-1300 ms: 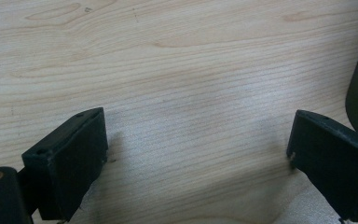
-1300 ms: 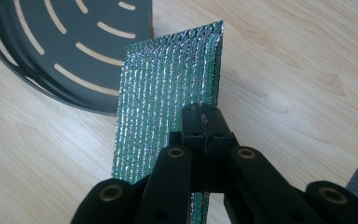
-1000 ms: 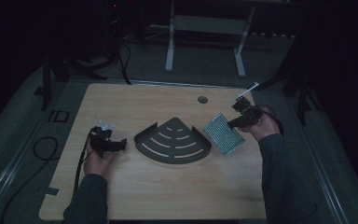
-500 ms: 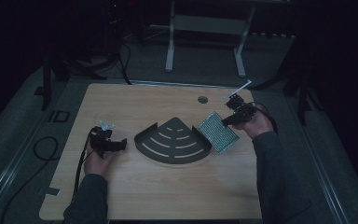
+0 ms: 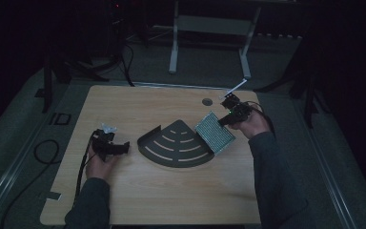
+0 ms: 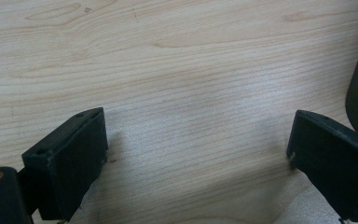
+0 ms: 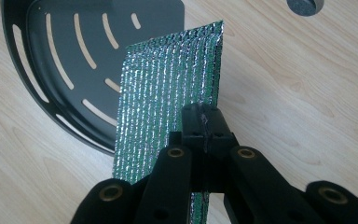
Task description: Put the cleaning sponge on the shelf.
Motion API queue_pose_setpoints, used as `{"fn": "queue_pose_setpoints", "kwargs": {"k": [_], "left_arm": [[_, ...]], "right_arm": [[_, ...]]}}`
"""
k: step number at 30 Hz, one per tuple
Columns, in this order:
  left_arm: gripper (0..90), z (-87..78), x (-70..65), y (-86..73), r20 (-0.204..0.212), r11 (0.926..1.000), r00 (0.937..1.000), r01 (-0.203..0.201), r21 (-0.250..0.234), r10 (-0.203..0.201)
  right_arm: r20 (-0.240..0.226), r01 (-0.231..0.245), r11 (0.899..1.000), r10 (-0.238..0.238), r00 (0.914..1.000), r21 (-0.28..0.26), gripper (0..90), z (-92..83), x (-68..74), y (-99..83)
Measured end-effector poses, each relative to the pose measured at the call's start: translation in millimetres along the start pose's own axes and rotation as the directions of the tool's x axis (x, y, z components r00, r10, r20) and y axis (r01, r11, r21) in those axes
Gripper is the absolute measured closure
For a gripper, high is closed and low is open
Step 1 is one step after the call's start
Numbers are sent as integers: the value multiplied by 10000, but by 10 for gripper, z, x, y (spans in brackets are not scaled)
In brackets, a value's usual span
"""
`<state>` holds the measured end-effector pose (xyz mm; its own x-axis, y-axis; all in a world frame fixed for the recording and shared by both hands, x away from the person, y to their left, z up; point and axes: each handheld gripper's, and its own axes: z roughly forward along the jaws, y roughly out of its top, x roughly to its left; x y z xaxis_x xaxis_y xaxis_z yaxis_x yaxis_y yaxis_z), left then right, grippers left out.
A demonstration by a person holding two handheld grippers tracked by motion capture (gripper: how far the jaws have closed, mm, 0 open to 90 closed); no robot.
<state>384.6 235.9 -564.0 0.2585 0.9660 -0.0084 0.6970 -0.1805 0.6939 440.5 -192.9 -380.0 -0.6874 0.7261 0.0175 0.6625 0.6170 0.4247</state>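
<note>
Right now R gripper (image 7: pixel 204 122) has jaws pinched tight on foil pouch (image 7: pixel 170 93) edge, slotted tray (image 7: pixel 93 51) beyond. L gripper (image 6: pixel 198 149) wide apart, holding nothing, tray rim by its right jaw.

One dark slotted tray (image 5: pixel 176 145), one silvery padded pouch (image 5: pixel 214 132), and seemingly one small round disc (image 5: pixel 207 101) on the table (image 5: pixel 171 191)

light wooden table (image 5: pixel 171 191) bears a dark slotted fan-shaped tray (image 5: pixel 176 145) and a small grey disc (image 5: pixel 207 101).
</note>
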Motion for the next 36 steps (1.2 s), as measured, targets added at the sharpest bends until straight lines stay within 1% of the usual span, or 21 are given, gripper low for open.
{"fn": "queue_pose_setpoints", "kwargs": {"k": [4,8,15,28,36], "left_arm": [[56,0,0,1,7,10000,10000,0,3,0],[56,0,1,1,7,10000,10000,-3,5,3],[55,0,0,1,8,10000,10000,0,2,0],[56,1,1,1,13,10000,10000,-8,2,8],[56,2,1,2,16,10000,10000,-8,1,8]], "right_arm": [[0,-7,9999,7,10000,-140,898,24,27,39],[-74,9,9999,-10,10000,-136,898,76,65,77],[-181,-8,9998,5,9998,-177,898,143,86,131],[-320,-48,9999,44,9995,-142,897,297,133,198],[-388,34,10000,-36,9992,-38,897,386,177,218]]}}
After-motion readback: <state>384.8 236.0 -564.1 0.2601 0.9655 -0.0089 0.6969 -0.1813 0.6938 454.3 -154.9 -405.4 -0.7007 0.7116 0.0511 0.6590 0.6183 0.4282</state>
